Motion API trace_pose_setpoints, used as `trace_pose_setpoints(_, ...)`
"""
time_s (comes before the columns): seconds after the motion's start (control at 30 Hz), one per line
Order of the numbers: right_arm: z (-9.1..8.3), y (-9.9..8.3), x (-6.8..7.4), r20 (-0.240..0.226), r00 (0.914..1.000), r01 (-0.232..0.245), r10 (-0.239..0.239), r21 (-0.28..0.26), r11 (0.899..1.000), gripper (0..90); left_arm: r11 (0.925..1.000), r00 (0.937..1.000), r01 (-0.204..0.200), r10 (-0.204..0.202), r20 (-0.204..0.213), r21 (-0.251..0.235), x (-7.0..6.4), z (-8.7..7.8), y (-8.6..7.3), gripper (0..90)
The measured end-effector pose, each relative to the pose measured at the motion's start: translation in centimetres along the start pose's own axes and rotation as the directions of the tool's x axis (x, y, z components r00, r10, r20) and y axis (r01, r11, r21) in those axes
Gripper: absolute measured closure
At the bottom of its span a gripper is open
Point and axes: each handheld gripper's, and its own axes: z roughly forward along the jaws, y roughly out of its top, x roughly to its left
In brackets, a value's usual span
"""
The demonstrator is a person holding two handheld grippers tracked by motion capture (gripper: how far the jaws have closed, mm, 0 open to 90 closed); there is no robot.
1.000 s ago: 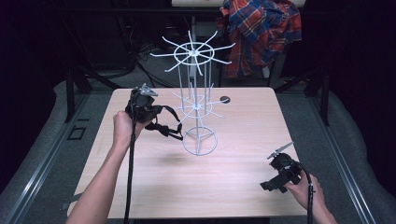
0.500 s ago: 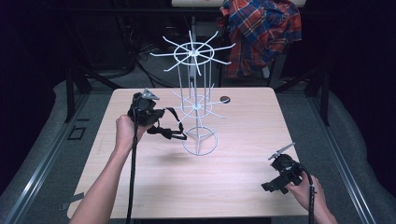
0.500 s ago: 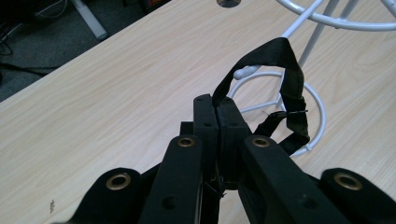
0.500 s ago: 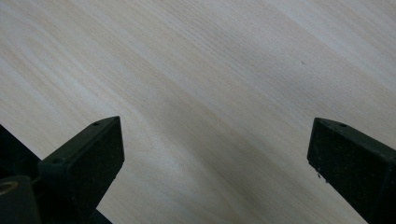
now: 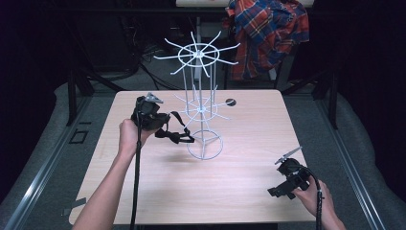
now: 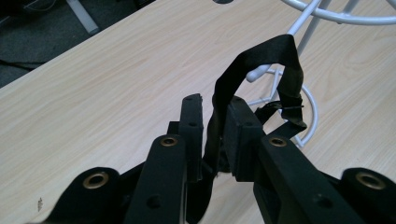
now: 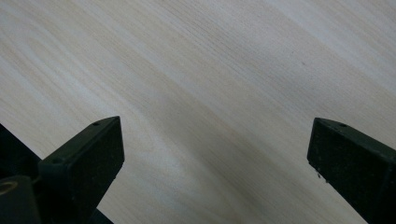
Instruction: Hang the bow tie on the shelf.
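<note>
1. Left gripper [image 5: 160, 125] is clamped on a black strap [image 5: 176, 130]; in the left gripper view the jaws pinch the strap [image 6: 254, 70] between them, nearly together w/ only the webbing in the gap.
2. Strap direction: in the high view its long axis runs from the left gripper's tips toward the rack's base, i.e. to the person's right and a bit down toward the table. Free end w/ a small buckle-like bit [image 5: 184, 139] sits lowest, just beside the base ring.
3. In the left gripper view the strap rises from the jaws, arches over in a loop, then drops on the far side to a folded end; cannot tell if that end touches the table.
4. Count: 1 strap, 1 white wire rack [image 5: 201, 103], 2 grippers, 1 small dark round thing [image 5: 231, 101] on the table behind the rack, 1 plaid shirt [image 5: 268, 33] hanging beyond the table.
5. Rack has 2 tiers of spokes, an upper wheel and a lower one, plus a round base ring [image 5: 205, 146] on the wooden table [image 5: 191, 191].
6. Strap vs. tool: held at the gripper's tips, the rest reaching away from the gripper toward the rack; the loop is near a lower wire arm [image 6: 261, 72] of the rack, contact unclear.
7. Right gripper [image 5: 289, 179] is at the near right part of the table, well apart from strap & rack. Its jaws stand wide apart in the right gripper view, w/ bare table [image 7: 210, 93] between them, holding nothing.
</note>
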Motion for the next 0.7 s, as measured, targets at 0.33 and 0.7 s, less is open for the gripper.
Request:
trace_pose_setpoints(0.33,0.1,0.0,0.0,-0.009,1.0000,-0.002,0.002,-0.007,1.000,3.4,0.9998,0.9999,0.011,-0.011,-0.010,0.019,-0.1,-0.5,-0.3,53.3)
trace_pose_setpoints(0.7,0.0,0.1,0.0,-0.007,0.9999,0.007,-0.007,0.003,1.000,3.4,0.9991,0.9993,0.035,-0.035,-0.012,0.022,-0.2,-2.2,-1.7,20.1)
